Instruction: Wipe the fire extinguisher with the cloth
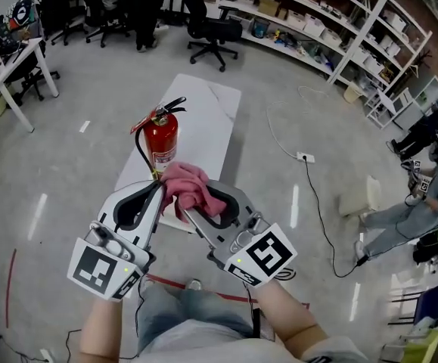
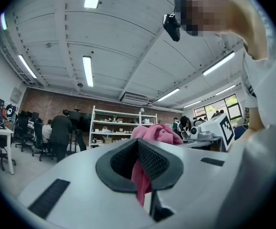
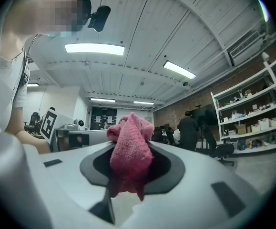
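A red fire extinguisher [image 1: 160,139] with a black handle and hose stands upright on a low white table [image 1: 209,119], just beyond both grippers. A pink cloth [image 1: 184,189] is bunched between the two grippers, close to the extinguisher's base. My left gripper [image 1: 158,193] is shut on the cloth's left side; in the left gripper view the cloth [image 2: 149,142] runs through the left gripper [image 2: 140,170]. My right gripper [image 1: 202,204] is shut on the cloth's right side; in the right gripper view the cloth [image 3: 130,149] fills the right gripper [image 3: 129,171]. Both gripper views point up at the ceiling.
A white cable and power strip [image 1: 305,157] lie on the floor to the right. A person [image 1: 423,203] sits at the far right. An office chair [image 1: 212,33] and long shelves [image 1: 317,21] stand behind. A white desk [image 1: 7,66] is at left.
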### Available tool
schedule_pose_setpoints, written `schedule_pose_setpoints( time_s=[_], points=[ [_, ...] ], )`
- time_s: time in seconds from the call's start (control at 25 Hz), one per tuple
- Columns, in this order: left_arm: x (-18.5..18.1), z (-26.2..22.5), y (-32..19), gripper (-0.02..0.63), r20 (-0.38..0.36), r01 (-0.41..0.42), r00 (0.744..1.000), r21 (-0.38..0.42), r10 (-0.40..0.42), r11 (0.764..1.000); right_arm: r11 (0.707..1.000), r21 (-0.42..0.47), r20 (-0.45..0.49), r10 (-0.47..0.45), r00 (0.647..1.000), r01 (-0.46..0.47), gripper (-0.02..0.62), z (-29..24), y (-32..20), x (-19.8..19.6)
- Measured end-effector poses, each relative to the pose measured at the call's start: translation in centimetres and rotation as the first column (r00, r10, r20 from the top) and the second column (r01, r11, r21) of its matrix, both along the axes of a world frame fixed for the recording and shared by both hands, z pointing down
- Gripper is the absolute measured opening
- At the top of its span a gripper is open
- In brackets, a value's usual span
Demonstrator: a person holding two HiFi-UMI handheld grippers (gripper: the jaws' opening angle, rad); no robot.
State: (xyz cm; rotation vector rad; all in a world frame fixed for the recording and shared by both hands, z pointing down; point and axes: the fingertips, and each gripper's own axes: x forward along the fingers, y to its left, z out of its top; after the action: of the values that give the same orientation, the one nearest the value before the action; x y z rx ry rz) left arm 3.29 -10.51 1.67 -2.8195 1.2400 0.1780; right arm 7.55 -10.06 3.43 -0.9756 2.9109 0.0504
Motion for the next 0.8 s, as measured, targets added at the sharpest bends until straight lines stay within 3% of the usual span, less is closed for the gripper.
schedule_pose_setpoints(
  time_s=[0.28, 0.6, 0.8],
  points=[
    [-1.6, 2.9, -5.2, 0.009, 0.0, 0.056, 0.998, -0.029, -0.056, 0.998, 0.999, -0.038, -0.025, 0.015, 1.0, -0.016, 0.133, 4.5, -6.7, 0.1],
    [-3.5, 8.4, -11.5, 0.009, 0.036, 0.022, 0.999, -0.014, -0.022, 1.0, 0.99, -0.022, -0.096, 0.134, 0.986, -0.137, 0.133, 12.9, -17.5, -1.6],
    [-4.8, 13.6, -14.5, 0.009, 0.038, -0.005, 0.999, -0.01, 0.005, 1.0, 0.983, 0.01, -0.145, 0.184, 0.972, -0.184, 0.133, 18.5, -22.6, -4.7]
  ],
)
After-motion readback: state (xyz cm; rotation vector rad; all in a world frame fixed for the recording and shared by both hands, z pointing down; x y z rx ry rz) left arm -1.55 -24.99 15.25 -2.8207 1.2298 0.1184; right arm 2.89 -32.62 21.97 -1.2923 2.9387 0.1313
